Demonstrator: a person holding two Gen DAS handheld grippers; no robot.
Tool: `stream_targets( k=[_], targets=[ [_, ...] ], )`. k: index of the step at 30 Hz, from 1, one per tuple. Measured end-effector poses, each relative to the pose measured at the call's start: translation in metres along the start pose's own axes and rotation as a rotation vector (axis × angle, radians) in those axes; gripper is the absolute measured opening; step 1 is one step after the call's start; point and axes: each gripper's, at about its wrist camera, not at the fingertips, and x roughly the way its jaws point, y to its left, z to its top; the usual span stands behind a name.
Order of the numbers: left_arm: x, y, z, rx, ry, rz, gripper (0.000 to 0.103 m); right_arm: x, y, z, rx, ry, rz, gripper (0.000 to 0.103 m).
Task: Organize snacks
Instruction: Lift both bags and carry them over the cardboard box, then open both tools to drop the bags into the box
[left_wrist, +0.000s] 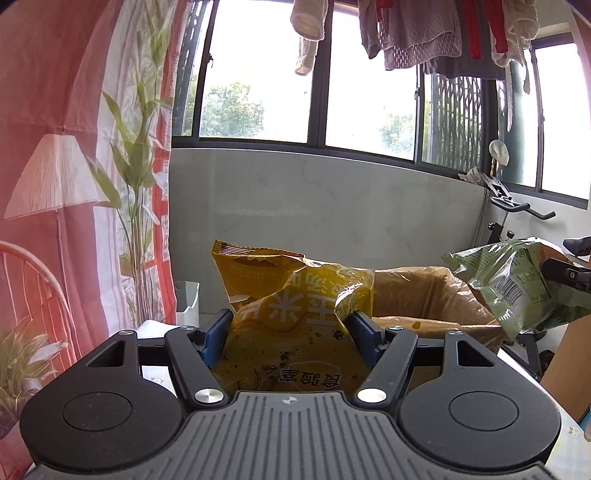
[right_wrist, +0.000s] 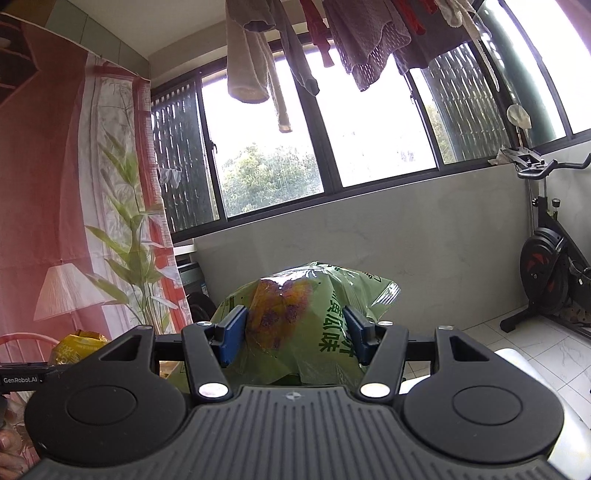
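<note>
My left gripper (left_wrist: 290, 336) is shut on a yellow snack bag (left_wrist: 291, 295) and holds it up in the air, in front of an open cardboard box (left_wrist: 424, 299). My right gripper (right_wrist: 293, 334) is shut on a green snack bag (right_wrist: 310, 314) and holds it raised. The green bag also shows at the right of the left wrist view (left_wrist: 517, 284), over the box's right side. The yellow bag also shows at the lower left of the right wrist view (right_wrist: 79, 345).
A white table edge (left_wrist: 155, 326) lies below the left gripper. A red curtain (left_wrist: 55, 147) hangs at left. An exercise bike (right_wrist: 550, 273) stands at right on the tiled floor. Laundry (right_wrist: 332, 44) hangs above the window.
</note>
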Motion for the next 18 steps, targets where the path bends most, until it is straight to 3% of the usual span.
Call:
stream_targets(
  k=[9,18],
  targets=[
    [0.036,-0.007,0.03,0.015,0.003,-0.019,0.071,0.073,-0.004,0.009,-0.149,0.034,-0.017,0.058],
    [0.074,-0.019,0.047,0.067,0.036,-0.029,0.072,0.14,-0.007,-0.015,-0.187,0.194,-0.038,0.059]
  ],
)
